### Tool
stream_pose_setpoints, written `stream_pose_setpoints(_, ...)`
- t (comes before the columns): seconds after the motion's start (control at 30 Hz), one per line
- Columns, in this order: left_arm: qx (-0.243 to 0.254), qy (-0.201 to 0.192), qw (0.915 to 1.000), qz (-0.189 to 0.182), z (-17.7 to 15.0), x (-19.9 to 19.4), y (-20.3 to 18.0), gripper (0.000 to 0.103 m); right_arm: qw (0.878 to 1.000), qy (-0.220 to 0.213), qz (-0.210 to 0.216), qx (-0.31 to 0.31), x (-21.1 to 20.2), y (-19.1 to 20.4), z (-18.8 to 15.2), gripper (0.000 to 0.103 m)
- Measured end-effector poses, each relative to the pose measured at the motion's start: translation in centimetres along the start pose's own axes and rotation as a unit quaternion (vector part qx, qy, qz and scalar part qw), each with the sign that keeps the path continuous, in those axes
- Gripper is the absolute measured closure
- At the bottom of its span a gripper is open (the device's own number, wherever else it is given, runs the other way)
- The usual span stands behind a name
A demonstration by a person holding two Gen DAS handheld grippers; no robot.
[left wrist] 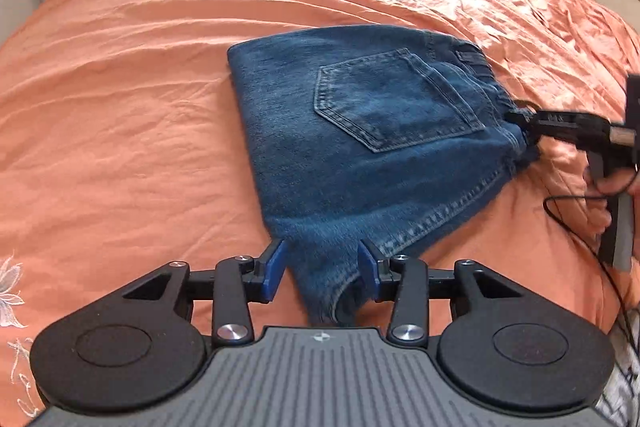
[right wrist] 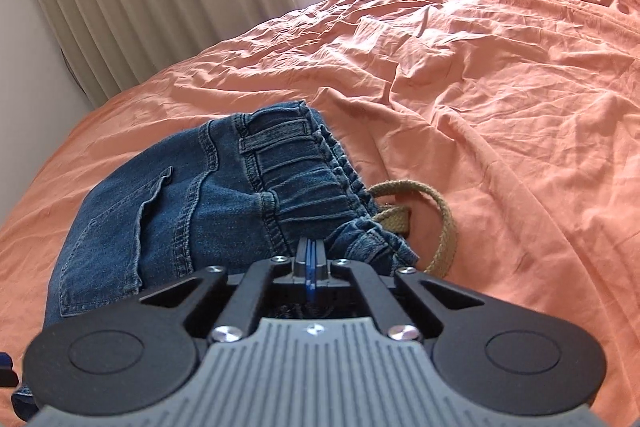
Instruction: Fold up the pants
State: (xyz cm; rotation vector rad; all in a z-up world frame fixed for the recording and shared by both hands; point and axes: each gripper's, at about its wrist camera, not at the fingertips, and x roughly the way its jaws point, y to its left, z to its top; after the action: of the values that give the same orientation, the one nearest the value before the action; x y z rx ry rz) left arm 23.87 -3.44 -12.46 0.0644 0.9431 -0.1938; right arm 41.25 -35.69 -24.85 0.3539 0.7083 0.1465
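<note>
Left gripper (left wrist: 322, 273) hangs spread over the near corner of the jeans (left wrist: 360, 131), blue pads either side of the frayed hem, not pressing it. The jeans lie folded in a compact stack on the orange sheet (left wrist: 120, 87), back pocket (left wrist: 396, 99) up. Over at the waistband end, the right gripper (right wrist: 311, 257) has its pads pressed together at the denim edge; whether cloth is pinched, I cannot tell. A tan drawstring (right wrist: 436, 211) loops beside it.
</note>
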Motion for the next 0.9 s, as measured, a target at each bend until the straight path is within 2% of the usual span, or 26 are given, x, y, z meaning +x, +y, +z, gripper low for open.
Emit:
stream_pose_setpoints(0.1,0.048,0.003,0.9986,0.02,-1.5,0.0,-2.0,0.044,1.0,0.002,0.008,0.013,-0.1,-0.4,0.1,0.103)
stream_pose_setpoints(0.17,0.074,0.003,0.9958,0.054,-2.0,0.9,-3.0,0.045,1.0,0.001,0.012,0.013,-0.2,-0.5,0.1,0.103)
stream_pose_setpoints(0.23,0.092,-0.01,0.9915,0.091,-2.2,1.7,-3.7,0.051,1.0,0.001,0.015,0.0,-0.3,-0.5,0.1,0.103)
stream_pose_setpoints(0.33,0.109,-0.015,0.9877,0.111,-1.8,3.0,-4.6,0.057,1.0,0.001,0.023,0.002,-0.3,-0.9,0.2,0.103)
stream_pose_setpoints(0.4,0.146,-0.006,0.9784,0.146,-1.8,4.4,-5.6,0.059,1.0,0.001,0.025,0.015,-0.3,-1.1,0.1,0.103)
stream_pose_setpoints(0.43,0.163,0.001,0.9743,0.155,-1.9,4.8,-6.0,0.069,1.0,0.0,0.024,0.015,-0.2,-1.1,0.1,0.103)
stream_pose_setpoints(0.47,0.175,0.004,0.9708,0.164,-2.1,4.9,-6.2,0.074,1.0,0.0,0.023,0.011,-0.2,-1.0,0.0,0.103)
stream_pose_setpoints(0.53,0.208,-0.004,0.9638,0.167,-2.7,4.1,-6.4,0.082,1.0,0.003,0.02,0.002,-0.2,-0.8,0.0,0.103)
stream_pose_setpoints(0.63,0.274,-0.02,0.9439,0.183,-4.1,2.6,-7.1,0.084,1.0,0.009,0.022,0.011,-0.2,-1.0,0.1,0.103)
stream_pose_setpoints(0.77,0.299,-0.001,0.9358,0.186,-6.3,2.8,-7.6,0.087,1.0,0.014,0.019,0.014,0.0,-1.0,0.2,0.103)
stream_pose_setpoints(0.8,0.301,0.005,0.9355,0.185,-6.9,3.1,-7.6,0.092,1.0,0.014,0.018,0.01,0.0,-1.0,0.1,0.103)
stream_pose_setpoints(0.9,0.285,0.004,0.9405,0.185,-7.3,3.4,-7.7,0.094,1.0,0.012,0.018,0.005,0.1,-1.0,0.1,0.103)
